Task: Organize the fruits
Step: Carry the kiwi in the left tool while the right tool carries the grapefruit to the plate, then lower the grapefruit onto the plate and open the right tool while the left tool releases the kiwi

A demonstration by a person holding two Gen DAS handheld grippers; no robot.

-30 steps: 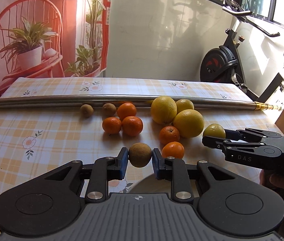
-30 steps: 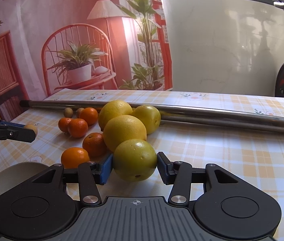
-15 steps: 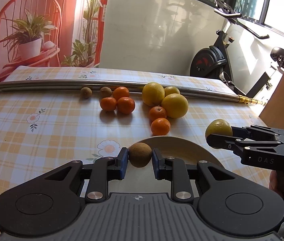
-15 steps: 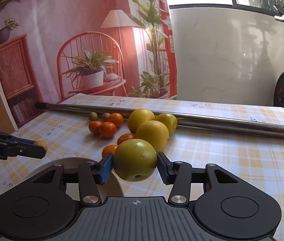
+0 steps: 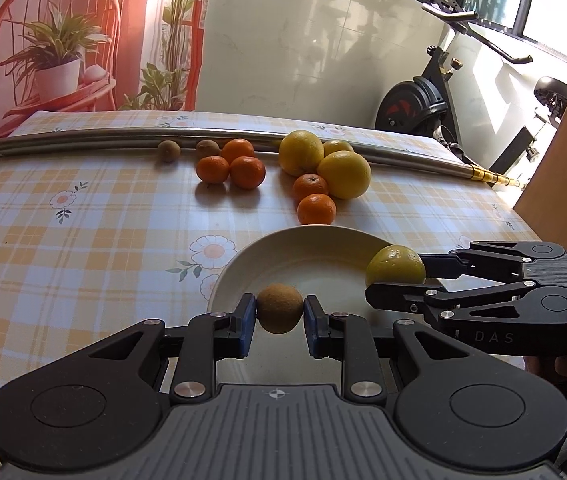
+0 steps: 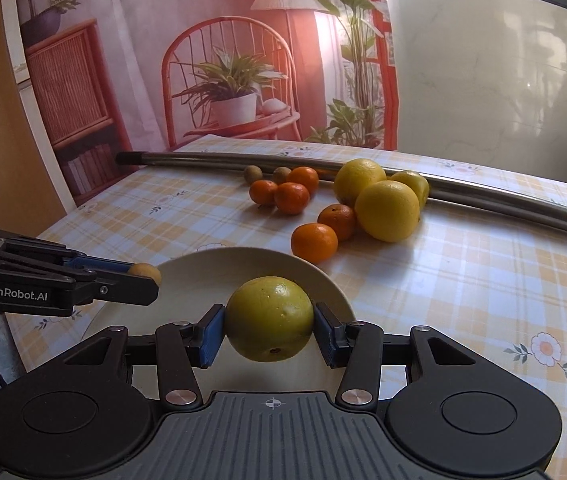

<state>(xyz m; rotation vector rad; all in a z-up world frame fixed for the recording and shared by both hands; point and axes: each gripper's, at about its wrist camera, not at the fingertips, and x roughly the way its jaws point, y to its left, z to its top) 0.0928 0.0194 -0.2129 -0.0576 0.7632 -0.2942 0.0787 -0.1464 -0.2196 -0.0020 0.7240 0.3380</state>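
Above the cream plate (image 5: 243,264), my left tongs (image 5: 280,309) clench a kiwi (image 5: 279,307) and my right tongs (image 6: 270,320) a green citrus (image 6: 270,318) (both poised for sorting away from the tabletop's (image 5: 83,240) loose fruit).

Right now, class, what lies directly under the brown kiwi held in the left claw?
The round cream plate lies below the brown kiwi, and it holds no fruit where visible. The claw body hides the plate's near part.

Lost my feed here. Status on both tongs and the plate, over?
Left tongs shut on kiwi, over plate. Right tongs shut on yellow-green citrus, over plate's right rim. Plate bare; nothing in the way.
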